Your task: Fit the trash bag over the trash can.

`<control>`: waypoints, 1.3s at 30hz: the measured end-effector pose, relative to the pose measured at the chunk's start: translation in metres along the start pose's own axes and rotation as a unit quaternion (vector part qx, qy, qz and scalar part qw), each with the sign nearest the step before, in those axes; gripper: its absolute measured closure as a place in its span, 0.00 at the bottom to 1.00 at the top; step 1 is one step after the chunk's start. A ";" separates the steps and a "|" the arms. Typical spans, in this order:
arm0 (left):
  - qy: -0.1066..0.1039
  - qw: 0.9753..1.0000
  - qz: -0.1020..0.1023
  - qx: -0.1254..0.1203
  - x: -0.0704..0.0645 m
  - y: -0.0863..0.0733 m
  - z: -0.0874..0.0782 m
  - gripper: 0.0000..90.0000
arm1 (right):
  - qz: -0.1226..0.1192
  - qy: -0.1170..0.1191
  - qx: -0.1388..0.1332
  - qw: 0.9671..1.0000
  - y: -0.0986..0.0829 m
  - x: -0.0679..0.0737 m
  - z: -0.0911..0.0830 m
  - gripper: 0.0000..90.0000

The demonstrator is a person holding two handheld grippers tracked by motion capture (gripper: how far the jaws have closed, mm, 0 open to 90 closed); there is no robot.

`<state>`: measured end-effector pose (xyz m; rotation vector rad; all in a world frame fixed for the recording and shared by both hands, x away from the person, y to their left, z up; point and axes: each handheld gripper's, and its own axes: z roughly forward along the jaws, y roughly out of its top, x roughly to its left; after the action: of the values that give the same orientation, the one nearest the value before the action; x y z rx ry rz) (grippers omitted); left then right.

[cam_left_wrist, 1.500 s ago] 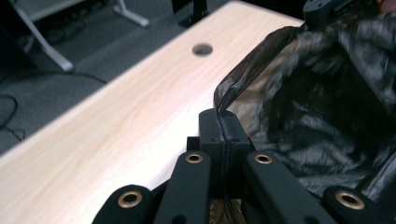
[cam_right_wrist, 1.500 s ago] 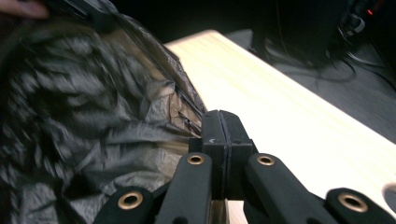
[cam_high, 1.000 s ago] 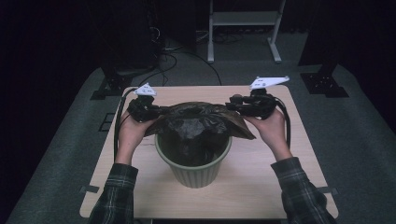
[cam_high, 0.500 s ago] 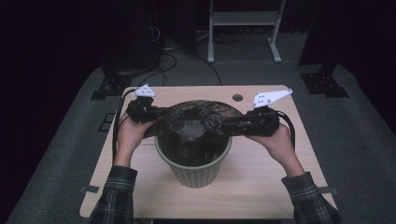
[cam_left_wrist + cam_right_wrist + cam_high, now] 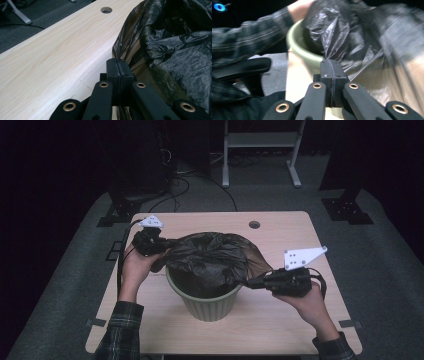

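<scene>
A pale green bin (image 5: 210,302) stands on the wooden table (image 5: 280,225), with a black plastic bag (image 5: 210,257) bunched over its mouth. My left gripper (image 5: 164,245) is at the bin's far left, shut on the bag's edge (image 5: 117,53). My right gripper (image 5: 252,283) sits at the bin's right, lower toward the table's front, shut on a stretched fold of the bag (image 5: 332,47). The bin's rim (image 5: 298,47) shows just beyond the right jaws, which stand pressed together. The bin's inside is hidden by the bag.
A round cable hole (image 5: 254,224) lies in the table's far edge (image 5: 106,10). A white metal stand (image 5: 260,150) and cables (image 5: 200,175) are on the grey floor behind. Bare tabletop lies at the back and right of the bin.
My right gripper has dropped from the bin's far right to its near right, pulling the bag's edge down and outward. The left gripper has stayed put, still clamped on the bag.
</scene>
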<state>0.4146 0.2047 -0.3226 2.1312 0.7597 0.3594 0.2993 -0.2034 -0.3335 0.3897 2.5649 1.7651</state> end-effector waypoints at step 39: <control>0.006 1.000 0.002 0.007 0.001 -0.004 -0.003 0.99 | -0.002 0.002 0.074 0.997 -0.036 0.046 0.027 0.78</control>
<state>0.4126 0.2089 -0.3237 2.1460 0.7664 0.3695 0.2515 -0.1812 -0.3708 0.3825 2.7055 1.5823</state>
